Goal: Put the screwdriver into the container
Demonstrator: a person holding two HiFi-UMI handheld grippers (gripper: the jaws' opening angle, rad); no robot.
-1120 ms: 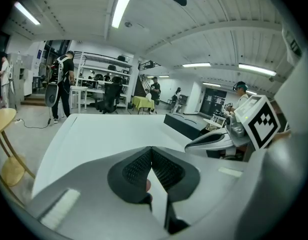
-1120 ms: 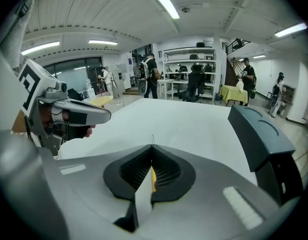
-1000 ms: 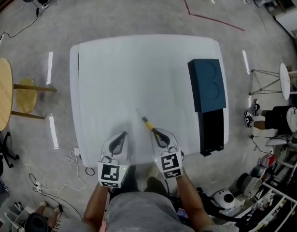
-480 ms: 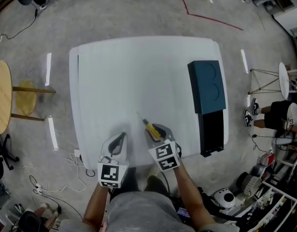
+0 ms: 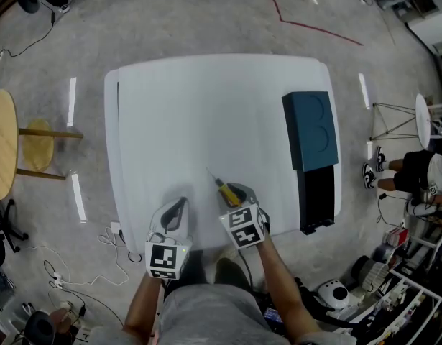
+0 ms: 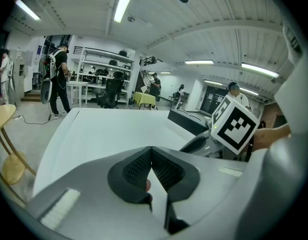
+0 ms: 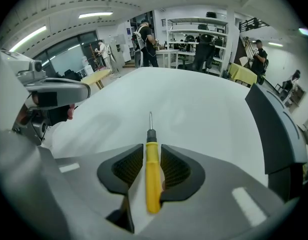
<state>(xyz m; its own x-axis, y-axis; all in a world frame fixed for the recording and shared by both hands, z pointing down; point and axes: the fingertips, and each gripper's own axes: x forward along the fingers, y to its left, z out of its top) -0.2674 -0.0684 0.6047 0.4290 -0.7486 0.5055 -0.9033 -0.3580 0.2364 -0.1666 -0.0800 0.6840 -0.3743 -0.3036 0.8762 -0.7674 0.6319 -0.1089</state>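
A yellow-handled screwdriver (image 5: 222,187) lies on the white table (image 5: 206,106), its thin shaft pointing away from me. My right gripper (image 5: 232,192) stands open around the handle. In the right gripper view the screwdriver (image 7: 151,174) runs straight down the gap, a sliver of space off each pad (image 7: 127,169). The left gripper (image 5: 179,205) rests shut and empty near the front edge; its pads (image 6: 136,166) meet at the tip. The container (image 5: 310,131) is a dark teal box with a black open section (image 5: 315,196) at the table's right side.
The container (image 7: 279,129) rises along the right of the right gripper view. A round wooden side table (image 5: 1,142) stands on the floor to the left. Cables lie on the floor by the table's front left corner. People stand at benches far off.
The right gripper has slid forward and left over the screwdriver's handle, and its jaws have gone from shut to open around it. The left gripper has stayed put.
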